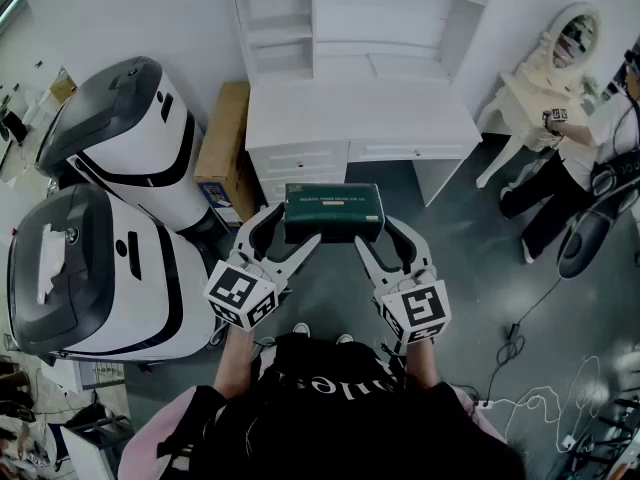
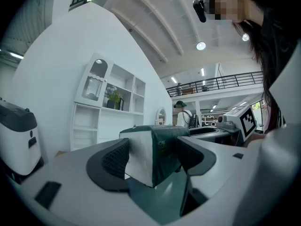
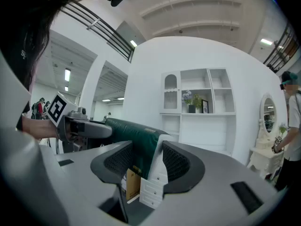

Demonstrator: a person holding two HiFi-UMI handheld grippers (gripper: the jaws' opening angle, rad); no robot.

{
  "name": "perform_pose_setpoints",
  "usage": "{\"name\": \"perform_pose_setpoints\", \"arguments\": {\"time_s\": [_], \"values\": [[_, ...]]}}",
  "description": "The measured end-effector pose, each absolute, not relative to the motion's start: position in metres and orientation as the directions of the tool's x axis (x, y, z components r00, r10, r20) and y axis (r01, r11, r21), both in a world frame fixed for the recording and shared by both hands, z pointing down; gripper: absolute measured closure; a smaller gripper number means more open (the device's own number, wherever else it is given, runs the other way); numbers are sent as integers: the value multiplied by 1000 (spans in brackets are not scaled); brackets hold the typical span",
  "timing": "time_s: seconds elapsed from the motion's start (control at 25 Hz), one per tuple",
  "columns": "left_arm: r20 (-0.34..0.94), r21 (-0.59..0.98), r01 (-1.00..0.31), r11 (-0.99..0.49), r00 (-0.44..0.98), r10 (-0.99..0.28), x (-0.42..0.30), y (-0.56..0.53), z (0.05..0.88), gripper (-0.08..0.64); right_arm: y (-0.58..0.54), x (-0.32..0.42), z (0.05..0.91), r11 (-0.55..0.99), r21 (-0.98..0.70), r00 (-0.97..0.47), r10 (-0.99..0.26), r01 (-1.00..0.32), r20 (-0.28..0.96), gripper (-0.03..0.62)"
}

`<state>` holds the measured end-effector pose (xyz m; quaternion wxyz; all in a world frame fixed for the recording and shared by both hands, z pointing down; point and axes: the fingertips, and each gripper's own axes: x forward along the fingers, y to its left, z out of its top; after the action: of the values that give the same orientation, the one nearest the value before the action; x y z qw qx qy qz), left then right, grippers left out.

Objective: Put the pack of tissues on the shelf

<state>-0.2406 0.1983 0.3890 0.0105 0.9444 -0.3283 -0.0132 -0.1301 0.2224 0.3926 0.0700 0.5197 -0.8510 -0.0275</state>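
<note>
A dark green pack of tissues point(image 1: 333, 211) hangs in the air in front of me, held at both ends. My left gripper point(image 1: 285, 230) is shut on its left end and my right gripper point(image 1: 384, 233) on its right end. In the left gripper view the pack point(image 2: 162, 147) sits between the dark pads of that gripper point(image 2: 153, 157). The right gripper view shows the pack point(image 3: 136, 133) wedged in that gripper point(image 3: 146, 159) as well. The white shelf unit point(image 1: 345, 23) rises above a white desk point(image 1: 360, 113) straight ahead, beyond the pack; it also shows as a shelf point(image 2: 113, 107) and a shelf point(image 3: 202, 107).
Two large white-and-dark machines point(image 1: 120, 128) point(image 1: 90, 268) stand at the left. A cardboard box point(image 1: 225, 148) leans beside the desk. At the right are a white mirror stand point(image 1: 560, 58), a person point(image 1: 580, 158) and cables point(image 1: 530, 388) on the floor.
</note>
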Motion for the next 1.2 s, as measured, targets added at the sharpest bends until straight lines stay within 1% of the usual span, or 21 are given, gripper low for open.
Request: {"name": "perform_pose_setpoints", "arguments": {"time_s": [0.28, 0.88, 1.2], "values": [[-13, 32, -621, -783, 783, -621, -237, 199, 392, 236, 223, -127, 395, 459, 123, -451, -888, -880, 86, 367], [-5, 42, -644, -764, 764, -645, -189, 217, 402, 236, 239, -79, 404, 470, 114, -463, -882, -875, 86, 367], [12, 30, -657, -754, 754, -657, -179, 220, 409, 236, 241, -69, 414, 483, 98, -478, -875, -870, 73, 365]]}}
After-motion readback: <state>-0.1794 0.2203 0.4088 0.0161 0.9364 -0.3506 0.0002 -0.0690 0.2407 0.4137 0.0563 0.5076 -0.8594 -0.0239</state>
